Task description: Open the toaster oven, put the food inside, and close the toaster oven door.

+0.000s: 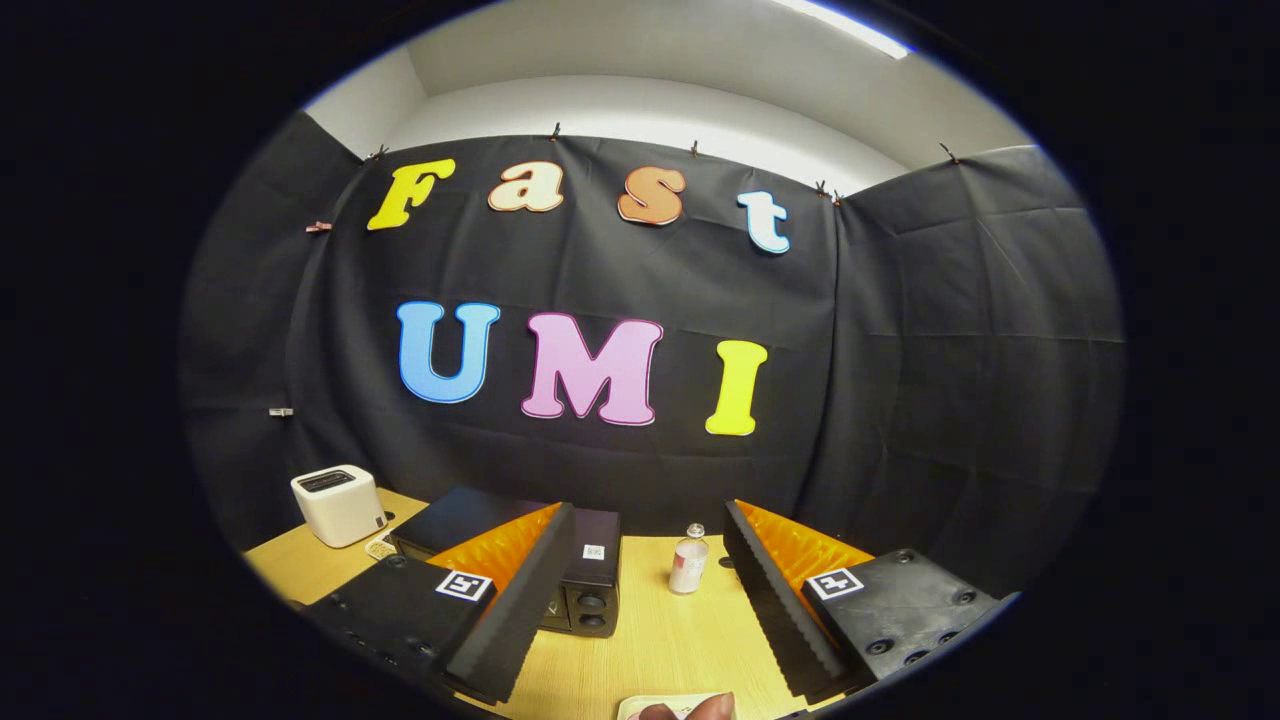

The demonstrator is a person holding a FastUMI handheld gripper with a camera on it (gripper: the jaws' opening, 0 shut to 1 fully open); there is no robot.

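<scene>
Looking ahead along my gripper (648, 600), I note the largest feature first: black cloth (900, 350) draped across the back and both sides of the booth, creased, clipped along its upper edge, with pale wall and ceiling above it. Below it lies a light wood-grain table (650, 640), bare in the stretch between my fingers. My fingers (520, 600) stand spread wide apart, pinching nothing, raised above the table.

The toaster oven (590, 575) is next in size: a dark, boxy unit standing on the table just ahead of my left finger, which hides much of it. I see its flat top, a small white tag on the front and round knobs low at its right end. I cannot tell from here whether its door is open.

A white box-shaped appliance (338, 505) sits to the left of the oven, near the cloth. A small clear bottle (688, 562) stands upright beyond the gap between my fingers. Nearest me, a pale plate (640, 706) holds a brownish piece of food (708, 707), partly seen.
</scene>
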